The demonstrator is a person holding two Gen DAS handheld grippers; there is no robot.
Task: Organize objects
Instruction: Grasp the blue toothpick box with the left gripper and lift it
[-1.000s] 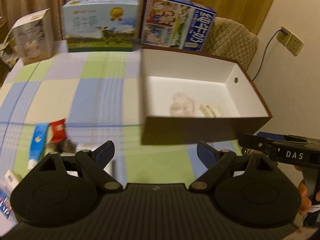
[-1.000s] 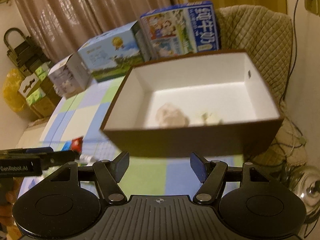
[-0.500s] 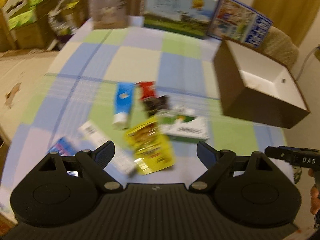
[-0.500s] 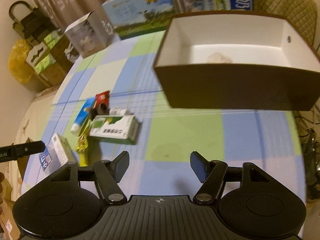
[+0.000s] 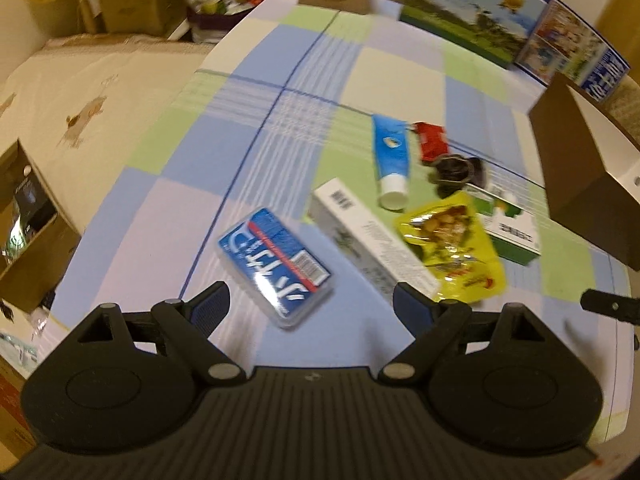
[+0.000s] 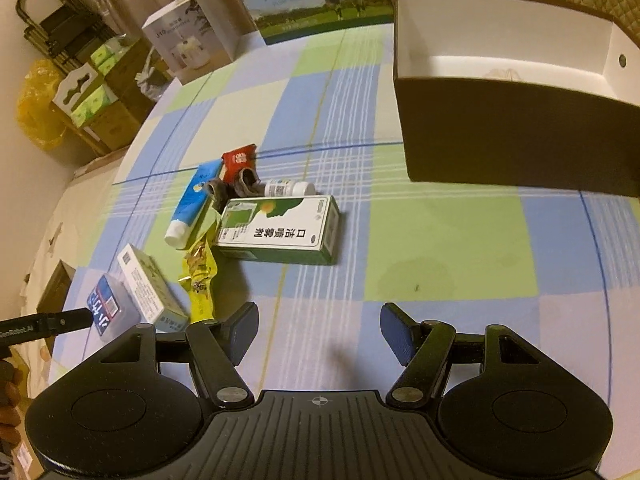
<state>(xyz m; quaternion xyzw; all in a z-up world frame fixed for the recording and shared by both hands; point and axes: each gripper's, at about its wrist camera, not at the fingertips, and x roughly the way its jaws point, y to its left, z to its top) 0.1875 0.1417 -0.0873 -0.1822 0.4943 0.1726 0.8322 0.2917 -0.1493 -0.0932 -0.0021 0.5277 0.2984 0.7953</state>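
Just at 12 o'clock of the left gripper [image 5: 308, 304], whose jaws stood wide and empty, lay the blue pack [image 5: 275, 266] flat on the surface [image 5: 256, 92]. It looked light, stiff and slippery, best pinched across its short sides. The right gripper [image 6: 318, 330] hung part open, empty.

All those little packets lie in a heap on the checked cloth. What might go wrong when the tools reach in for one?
1. The yellow foil snack pouch overlaps the long white carton, so a grab may drag both.
2. The blue plastic-wrapped pack sits near the table edge; a nudge might push it off.
3. The small white bottle lies on its side and could roll away.
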